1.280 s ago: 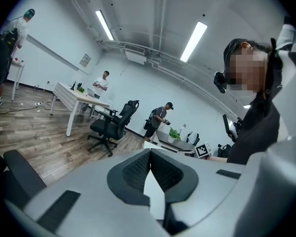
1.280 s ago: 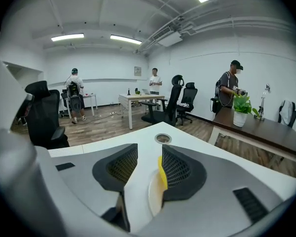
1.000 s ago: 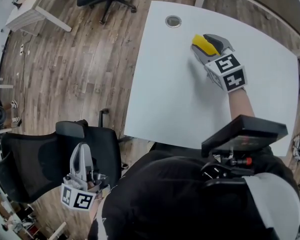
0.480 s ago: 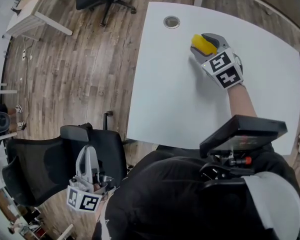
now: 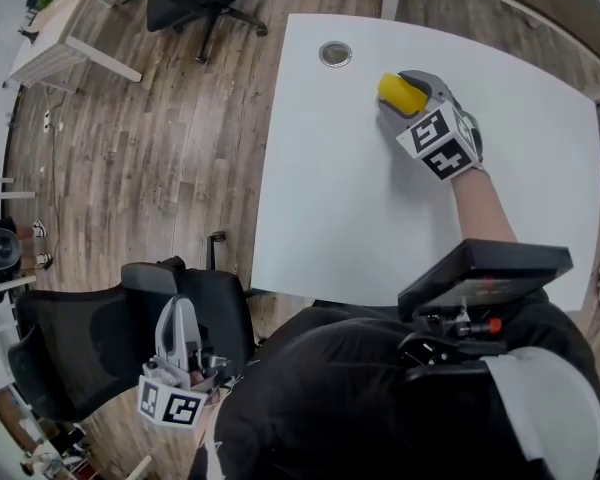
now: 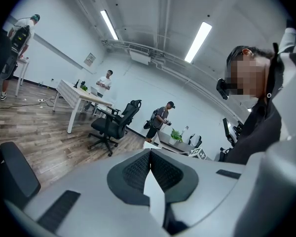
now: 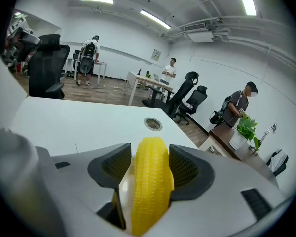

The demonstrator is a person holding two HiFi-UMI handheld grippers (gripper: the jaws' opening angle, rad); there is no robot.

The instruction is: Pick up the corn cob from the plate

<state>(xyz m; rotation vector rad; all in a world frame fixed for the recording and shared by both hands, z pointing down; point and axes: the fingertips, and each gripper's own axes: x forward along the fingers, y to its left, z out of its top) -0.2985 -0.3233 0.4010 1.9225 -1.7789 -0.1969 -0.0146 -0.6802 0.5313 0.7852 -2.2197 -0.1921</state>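
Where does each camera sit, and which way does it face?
Head view: on the person's head, facing steeply down at the white table; left gripper and right gripper show.
Left gripper view: on the left gripper, facing across the office; its shut jaws show.
Right gripper view: on the right gripper, facing along the table; corn cob between its jaws.
Shared: head and right gripper views show the corn cob.
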